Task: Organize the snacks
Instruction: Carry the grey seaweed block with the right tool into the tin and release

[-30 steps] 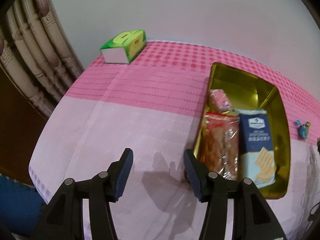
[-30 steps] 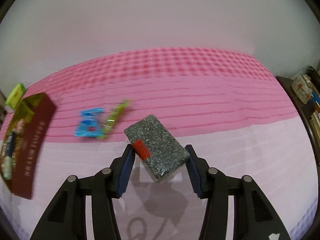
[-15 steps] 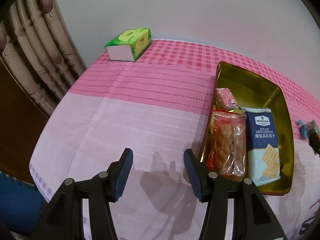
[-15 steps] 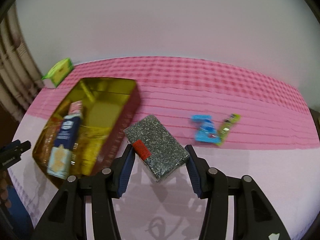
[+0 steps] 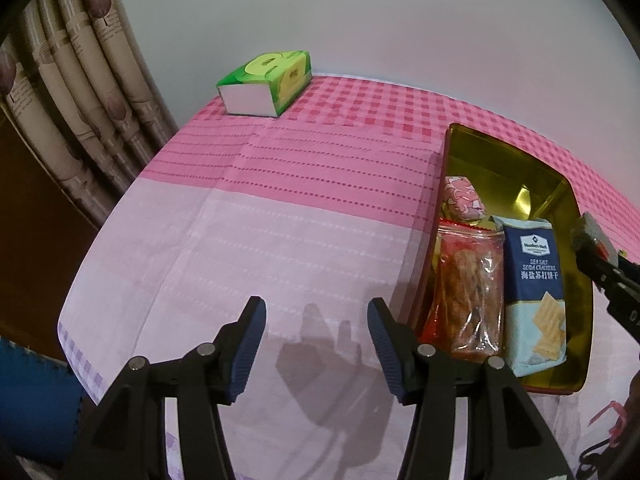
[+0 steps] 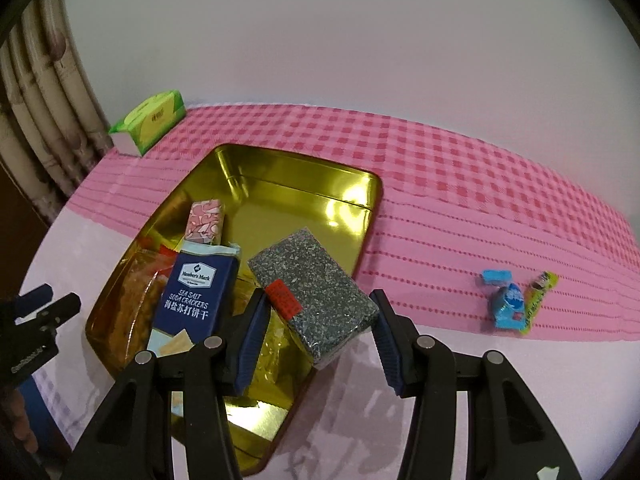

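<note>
I see my right hand-held gripper (image 6: pixel 318 322) clamped on the speckled pack (image 6: pixel 312 280), mid-frame over the tin (image 6: pixel 360 216); my left hand-held gripper (image 5: pixel 316 330) hovers apart, empty.

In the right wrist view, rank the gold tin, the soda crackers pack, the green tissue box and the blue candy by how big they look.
1. gold tin
2. soda crackers pack
3. green tissue box, though it sits farther back, so it is likely bigger than it looks
4. blue candy

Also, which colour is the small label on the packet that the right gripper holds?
Red, on the dark speckled packet; clearest in the right wrist view.
</note>
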A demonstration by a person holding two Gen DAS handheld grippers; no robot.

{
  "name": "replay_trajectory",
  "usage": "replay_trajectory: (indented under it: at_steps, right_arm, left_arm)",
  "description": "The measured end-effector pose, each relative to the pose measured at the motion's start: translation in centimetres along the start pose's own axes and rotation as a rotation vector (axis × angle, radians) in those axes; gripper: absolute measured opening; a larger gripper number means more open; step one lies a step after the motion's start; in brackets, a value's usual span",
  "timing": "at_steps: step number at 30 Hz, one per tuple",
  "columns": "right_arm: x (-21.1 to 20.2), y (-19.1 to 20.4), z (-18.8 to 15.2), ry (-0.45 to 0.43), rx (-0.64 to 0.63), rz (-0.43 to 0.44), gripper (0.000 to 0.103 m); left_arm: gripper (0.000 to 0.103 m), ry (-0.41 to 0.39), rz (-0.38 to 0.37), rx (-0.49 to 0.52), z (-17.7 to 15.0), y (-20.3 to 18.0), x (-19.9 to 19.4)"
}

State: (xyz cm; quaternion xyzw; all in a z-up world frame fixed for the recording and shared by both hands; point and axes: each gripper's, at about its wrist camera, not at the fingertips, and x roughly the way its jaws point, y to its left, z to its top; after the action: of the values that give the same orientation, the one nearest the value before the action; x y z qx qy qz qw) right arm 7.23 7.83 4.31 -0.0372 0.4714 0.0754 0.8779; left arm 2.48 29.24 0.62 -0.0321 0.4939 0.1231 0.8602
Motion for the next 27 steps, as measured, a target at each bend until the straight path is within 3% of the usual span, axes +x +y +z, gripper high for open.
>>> replay_trajectory:
  at_steps: [15, 27]
  right_arm:
    - [1.7, 2.2, 1.3, 0.001, -0.082, -0.054, 0.047]
    - [2.8, 3.4, 1.2, 0.032, -0.088, -0.028, 0.048]
  left_arm:
    - [0.054, 0.016, 0.013, -0.028, 0.0, 0.5, 0.4]
    - [0.054, 0.026, 0.009, -0.028, -0.2, 0.2, 0.6]
